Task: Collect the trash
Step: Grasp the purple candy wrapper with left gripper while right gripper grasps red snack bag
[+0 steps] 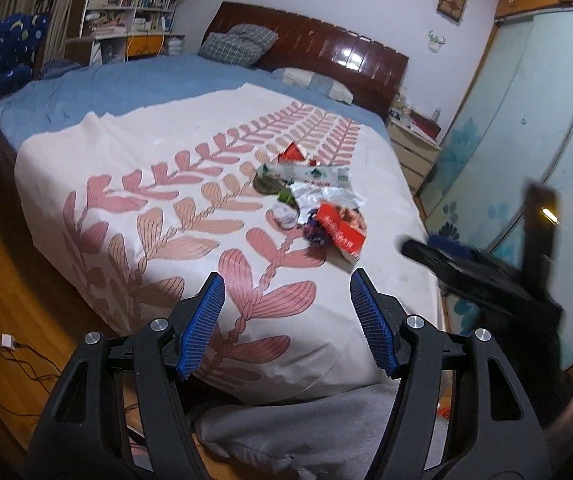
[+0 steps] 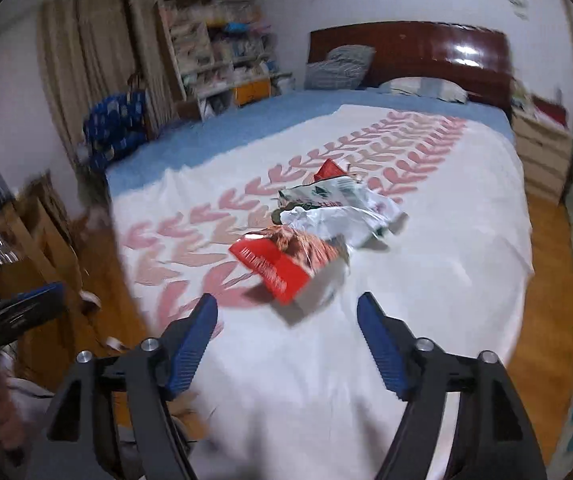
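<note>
Trash pile (image 1: 312, 196) lies mid-bed on white leaf-print cover (image 1: 158, 148), red packet (image 2: 276, 266) nearest. Left gripper (image 1: 286, 304) wide open, empty, near bed foot. Right gripper (image 2: 286, 314) wide open, empty, just short of red packet.

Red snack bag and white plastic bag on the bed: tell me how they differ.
The red snack bag is bright red with printed writing; the white plastic bag is pale and crumpled. The red snack bag lies nearest both open grippers; the white plastic bag sits behind it, toward the headboard. Both lie ungripped in one heap on the quilt.
</note>
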Motion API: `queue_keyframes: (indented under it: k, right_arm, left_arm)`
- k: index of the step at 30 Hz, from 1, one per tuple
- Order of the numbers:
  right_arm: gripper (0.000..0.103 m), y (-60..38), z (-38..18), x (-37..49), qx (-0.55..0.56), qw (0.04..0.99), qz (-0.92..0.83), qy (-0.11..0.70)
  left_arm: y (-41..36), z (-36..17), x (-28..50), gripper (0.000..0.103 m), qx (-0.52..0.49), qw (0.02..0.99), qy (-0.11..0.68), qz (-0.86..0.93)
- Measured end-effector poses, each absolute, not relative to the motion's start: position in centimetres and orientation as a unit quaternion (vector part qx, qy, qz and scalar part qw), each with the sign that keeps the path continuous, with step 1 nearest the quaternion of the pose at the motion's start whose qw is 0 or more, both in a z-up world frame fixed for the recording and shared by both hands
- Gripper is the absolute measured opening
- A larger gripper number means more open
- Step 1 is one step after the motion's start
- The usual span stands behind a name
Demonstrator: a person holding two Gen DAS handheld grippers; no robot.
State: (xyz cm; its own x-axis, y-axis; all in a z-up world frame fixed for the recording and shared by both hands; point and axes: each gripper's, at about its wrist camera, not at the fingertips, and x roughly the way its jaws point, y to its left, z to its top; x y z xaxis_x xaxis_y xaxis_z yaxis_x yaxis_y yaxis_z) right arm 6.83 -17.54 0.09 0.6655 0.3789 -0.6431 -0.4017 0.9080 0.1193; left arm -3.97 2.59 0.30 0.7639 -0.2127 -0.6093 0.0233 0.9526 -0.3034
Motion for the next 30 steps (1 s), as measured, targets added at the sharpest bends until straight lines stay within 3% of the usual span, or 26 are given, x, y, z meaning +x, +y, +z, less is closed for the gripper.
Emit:
queue_keyframes:
  k: [4, 7, 10, 12, 14, 19, 23, 26, 30]
  right_arm:
    - [0.079, -13.1, -2.3, 12.1, -0.082, 0.912, 0.186, 0.355]
    - [0.078, -12.5, -4.7, 15.9, -0.038, 0.894, 0.185, 0.407]
    - [0.050, -13.9, -6.9, 17.7, 0.021, 0.876, 0.184, 0.445]
    - [0.044, -14.8, -7.2, 17.7, 0.046, 0.877, 0.195, 0.437]
    - [0.021, -15.7, -7.3, 17.1, 0.058, 0.878, 0.205, 0.428]
    - [0.006, -18.2, -6.1, 15.2, 0.089, 0.886, 0.212, 0.402]
    - [0.004, -20.8, -4.4, 13.2, 0.112, 0.888, 0.224, 0.385]
    - [0.003, -22.9, -2.8, 11.3, 0.137, 0.889, 0.233, 0.369]
    - [0.003, -25.1, -1.3, 8.5, 0.158, 0.888, 0.246, 0.356]
  left_arm:
    - [3.8, -0.7, -3.5, 0.066, -0.159, 0.923, 0.344, -0.063]
    - [5.2, -1.1, -3.0, 0.066, -0.191, 0.916, 0.346, -0.066]
    - [5.7, -1.5, -2.6, 0.066, -0.195, 0.916, 0.347, -0.059]
    - [5.8, -1.7, -2.4, 0.066, -0.199, 0.914, 0.349, -0.058]
    - [5.8, -1.8, -2.0, 0.066, -0.203, 0.913, 0.350, -0.060]
    - [4.9, -1.7, -0.8, 0.066, -0.196, 0.914, 0.349, -0.067]
    - [3.6, -1.5, 1.7, 0.066, -0.188, 0.913, 0.352, -0.084]
    - [2.4, -1.6, 4.7, 0.078, -0.179, 0.913, 0.354, -0.098]
    - [1.1, -2.9, 9.8, 0.078, -0.186, 0.900, 0.379, -0.114]
